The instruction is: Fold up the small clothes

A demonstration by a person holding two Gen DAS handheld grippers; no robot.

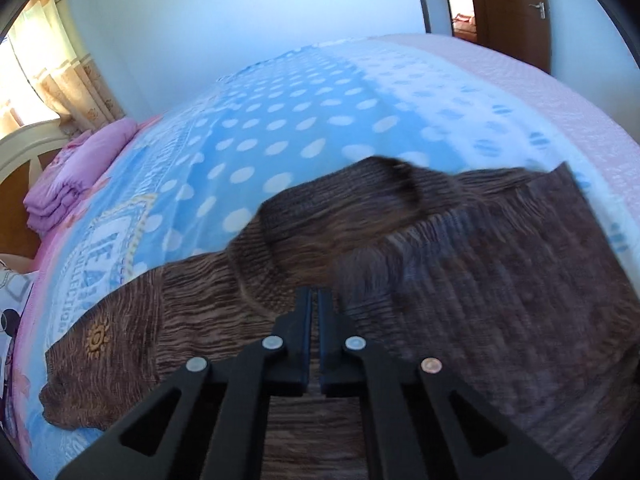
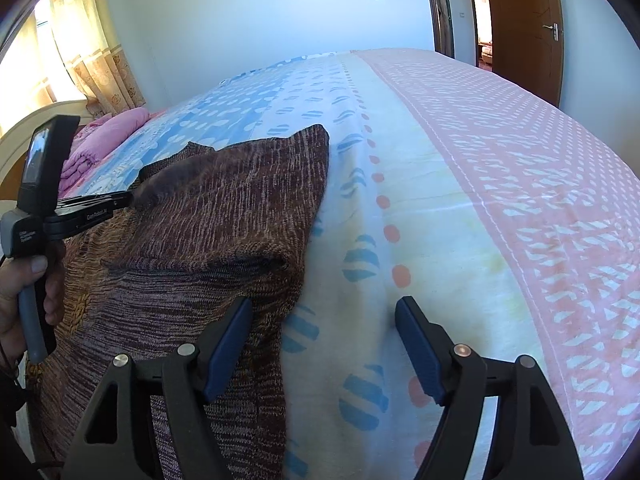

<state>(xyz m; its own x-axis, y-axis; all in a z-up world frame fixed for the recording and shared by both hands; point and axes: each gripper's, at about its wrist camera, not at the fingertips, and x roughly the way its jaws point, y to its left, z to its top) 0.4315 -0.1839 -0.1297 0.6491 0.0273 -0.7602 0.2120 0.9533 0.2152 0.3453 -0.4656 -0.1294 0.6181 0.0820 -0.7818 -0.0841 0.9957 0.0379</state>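
Observation:
A brown knitted garment (image 1: 480,272) lies spread on the bed, with a gold emblem at its left part. My left gripper (image 1: 315,300) is shut on a sleeve or edge fold of the garment (image 1: 320,216) and holds it lifted over the body, blurred by motion. In the right wrist view the garment (image 2: 224,216) lies at the left, with a fold across it. My right gripper (image 2: 324,312) is open and empty, low over the sheet at the garment's right edge, its left finger (image 2: 228,344) over the cloth. The left gripper (image 2: 116,200) shows there, gripping the raised fold.
The bed (image 2: 460,200) has a sheet with blue dots, white and pink bands. A folded pink quilt (image 1: 76,172) lies near the headboard at the left. Curtains (image 2: 88,40) hang at the window. A brown door (image 2: 528,28) stands at the far right.

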